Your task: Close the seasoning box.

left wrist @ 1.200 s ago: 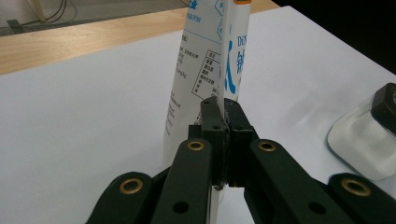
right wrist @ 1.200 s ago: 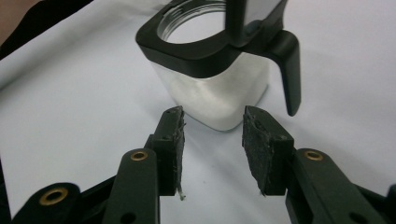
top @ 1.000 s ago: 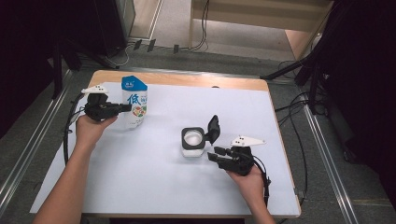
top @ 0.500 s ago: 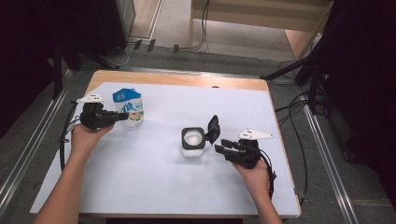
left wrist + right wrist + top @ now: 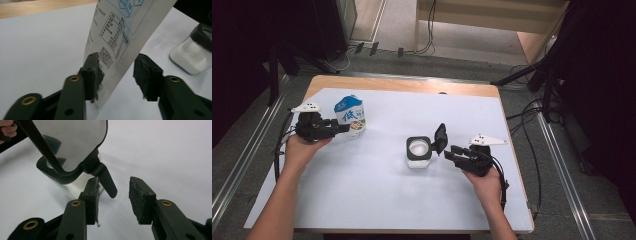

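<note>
The tabletop (image 5: 377, 200) is covered by a white sheet. At its far left a blue-and-white carton (image 5: 350, 116) is seen standing upright. Near the middle a clear jar (image 5: 418, 152) of white powder is set, its black flip lid (image 5: 440, 138) raised. The left claw (image 5: 343, 127) is spread about the carton's lower edge, its jaws having just been opening; one pad (image 5: 96, 75) lies against the carton, the other stands apart. The right claw (image 5: 449, 151) is held spread just beside the lid's tab (image 5: 106, 180), gripping nothing.
</note>
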`<action>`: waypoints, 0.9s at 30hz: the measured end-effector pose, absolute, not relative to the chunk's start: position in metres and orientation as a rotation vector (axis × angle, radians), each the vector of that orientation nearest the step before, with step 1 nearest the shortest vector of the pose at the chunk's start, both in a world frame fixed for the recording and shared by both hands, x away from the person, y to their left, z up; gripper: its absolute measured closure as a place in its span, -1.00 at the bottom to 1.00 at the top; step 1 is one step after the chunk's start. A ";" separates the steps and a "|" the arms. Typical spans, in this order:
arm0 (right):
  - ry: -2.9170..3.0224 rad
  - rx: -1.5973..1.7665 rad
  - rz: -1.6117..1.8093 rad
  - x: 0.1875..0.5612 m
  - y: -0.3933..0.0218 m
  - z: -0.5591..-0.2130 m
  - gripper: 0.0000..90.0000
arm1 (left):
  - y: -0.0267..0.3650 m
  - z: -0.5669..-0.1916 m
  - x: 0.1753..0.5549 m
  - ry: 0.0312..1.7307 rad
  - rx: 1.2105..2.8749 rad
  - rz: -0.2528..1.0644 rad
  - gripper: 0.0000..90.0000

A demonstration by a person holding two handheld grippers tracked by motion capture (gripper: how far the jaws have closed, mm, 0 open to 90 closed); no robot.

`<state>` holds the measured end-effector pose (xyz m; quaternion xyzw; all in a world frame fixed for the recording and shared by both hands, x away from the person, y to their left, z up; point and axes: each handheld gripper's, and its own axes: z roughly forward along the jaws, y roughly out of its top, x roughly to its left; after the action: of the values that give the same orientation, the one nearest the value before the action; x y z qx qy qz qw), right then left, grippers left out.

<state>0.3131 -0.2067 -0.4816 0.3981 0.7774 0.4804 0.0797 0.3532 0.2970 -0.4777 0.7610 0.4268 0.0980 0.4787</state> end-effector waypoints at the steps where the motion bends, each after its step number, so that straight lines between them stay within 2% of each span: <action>1: 2.323 1.194 1.443 0.314 -0.207 -0.481 0.36 | 0.296 -0.478 0.353 1.059 1.865 0.247 0.04; 5: 2.318 1.214 1.436 0.317 -0.207 -0.479 0.36 | 0.299 -0.479 0.350 1.084 1.886 0.242 -0.12; 13: 2.304 1.222 1.454 0.323 -0.207 -0.474 0.42 | 0.301 -0.480 0.332 1.074 1.899 0.288 -0.19; 27: 2.321 1.254 1.482 0.339 -0.205 -0.458 0.91 | 0.306 -0.490 0.310 1.095 1.923 0.253 -0.18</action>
<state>0.3394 -0.2048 -0.4577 0.4136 0.7659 0.4888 0.0578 0.3103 0.3063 -0.4901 0.7746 0.4411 0.1018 0.4416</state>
